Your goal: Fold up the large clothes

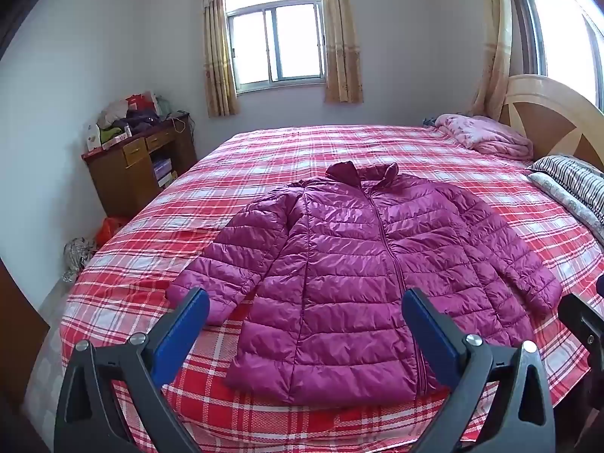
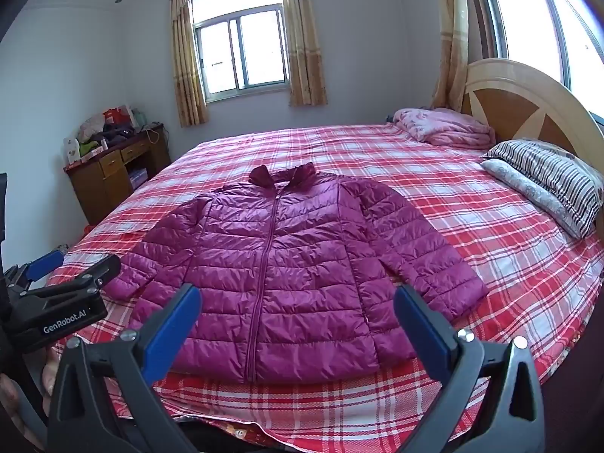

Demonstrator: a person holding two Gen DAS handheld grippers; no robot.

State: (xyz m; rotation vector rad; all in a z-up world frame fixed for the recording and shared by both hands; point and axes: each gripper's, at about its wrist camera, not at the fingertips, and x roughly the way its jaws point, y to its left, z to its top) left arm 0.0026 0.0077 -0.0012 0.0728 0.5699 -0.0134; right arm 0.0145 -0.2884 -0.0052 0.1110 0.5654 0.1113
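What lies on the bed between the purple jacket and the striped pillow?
Only bare red plaid bedsheet lies between the purple quilted puffer jacket and the black-and-white striped pillow; the right wrist view shows it best.

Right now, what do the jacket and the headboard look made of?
Jacket: likely thin nylon or polyester shell with padded filling; it is glossy, crinkled, stitched in puffy horizontal bands. Headboard: apparently lacquered wood or veneer; two-tone tan panels, smooth sheen.

A home bedroom: a wide bed with a red plaid sheet [image 2: 434,173], a curved wooden headboard [image 2: 528,105], striped pillows [image 2: 547,177], curtained windows [image 2: 241,53] and a cluttered brown wooden desk [image 2: 113,170].
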